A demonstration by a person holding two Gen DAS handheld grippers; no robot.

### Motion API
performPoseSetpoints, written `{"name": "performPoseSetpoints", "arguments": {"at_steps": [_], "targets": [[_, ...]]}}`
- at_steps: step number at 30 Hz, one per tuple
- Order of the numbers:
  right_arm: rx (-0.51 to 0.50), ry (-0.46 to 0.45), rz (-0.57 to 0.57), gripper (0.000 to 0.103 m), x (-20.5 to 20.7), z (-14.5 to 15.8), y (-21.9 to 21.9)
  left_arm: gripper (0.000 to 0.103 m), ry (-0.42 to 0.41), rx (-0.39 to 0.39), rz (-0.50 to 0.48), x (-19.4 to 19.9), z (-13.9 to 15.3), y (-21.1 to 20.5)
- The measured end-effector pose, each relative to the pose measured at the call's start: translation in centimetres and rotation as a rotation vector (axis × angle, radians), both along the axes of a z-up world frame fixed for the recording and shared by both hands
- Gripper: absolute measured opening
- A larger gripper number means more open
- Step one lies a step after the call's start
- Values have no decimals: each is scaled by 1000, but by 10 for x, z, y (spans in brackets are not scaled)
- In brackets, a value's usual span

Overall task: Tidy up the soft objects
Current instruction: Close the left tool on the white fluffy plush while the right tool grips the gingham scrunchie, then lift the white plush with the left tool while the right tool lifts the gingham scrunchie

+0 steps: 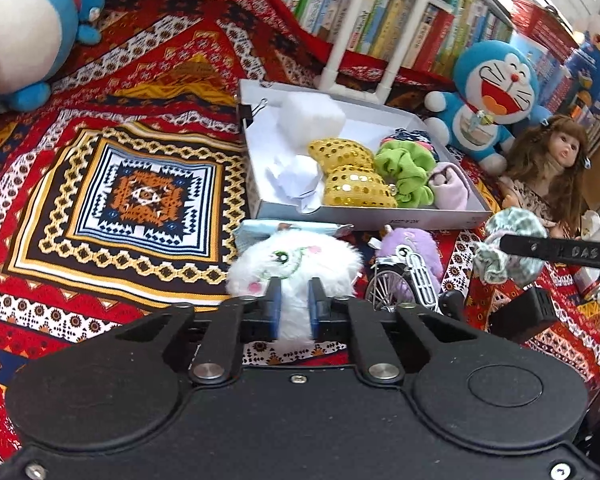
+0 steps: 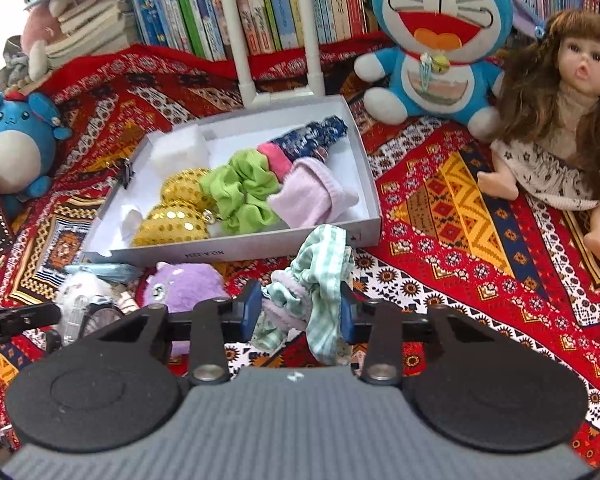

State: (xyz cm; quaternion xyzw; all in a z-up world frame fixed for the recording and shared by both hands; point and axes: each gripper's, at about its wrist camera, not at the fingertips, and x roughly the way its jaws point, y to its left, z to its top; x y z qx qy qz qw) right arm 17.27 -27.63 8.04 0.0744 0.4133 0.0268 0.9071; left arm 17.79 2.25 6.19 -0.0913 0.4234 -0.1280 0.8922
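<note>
Fluffy white plush cat — pink-cheeked, green-eyed — sits before the shallow white cardboard box, pinched by the left gripper; the right gripper clamps a crumpled green-and-white gingham scrunchie.

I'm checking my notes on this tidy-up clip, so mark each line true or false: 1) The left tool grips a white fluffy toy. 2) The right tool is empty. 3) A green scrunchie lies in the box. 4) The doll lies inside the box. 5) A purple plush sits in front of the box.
1) True: the left tool is shut on the white fluffy toy.
2) False: the right tool is shut on a checked scrunchie.
3) True: the green scrunchie is in the box.
4) False: the doll sits on the patterned cloth, outside the box.
5) True: the purple plush is on the cloth by the near wall.
</note>
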Motion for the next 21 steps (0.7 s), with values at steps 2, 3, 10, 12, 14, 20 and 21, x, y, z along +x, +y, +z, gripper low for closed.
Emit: {"name": "performPoseSetpoints", "arguments": {"at_steps": [2, 3, 10, 12, 14, 20, 21], "targets": [[6, -25, 8, 44, -7, 6, 2, 31, -33, 38, -5, -5, 0, -6], [8, -39, 14, 44, -11, 9, 3, 41, -50, 60, -8, -7, 0, -9], [32, -194, 24, 44, -56, 26, 12, 55, -110, 129, -13, -18, -11, -20], [43, -228, 28, 44, -69, 28, 14, 55, -97, 124, -3, -16, -16, -19], [41, -259, 41, 44, -83, 28, 19, 55, -85, 116, 6, -15, -22, -19], [-15, -357, 16, 45, -118, 24, 31, 54, -117, 108, 20, -18, -31, -19], [-17, -376, 10, 45, -123, 22, 33, 53, -122, 108, 24, -18, -31, -20]]}}
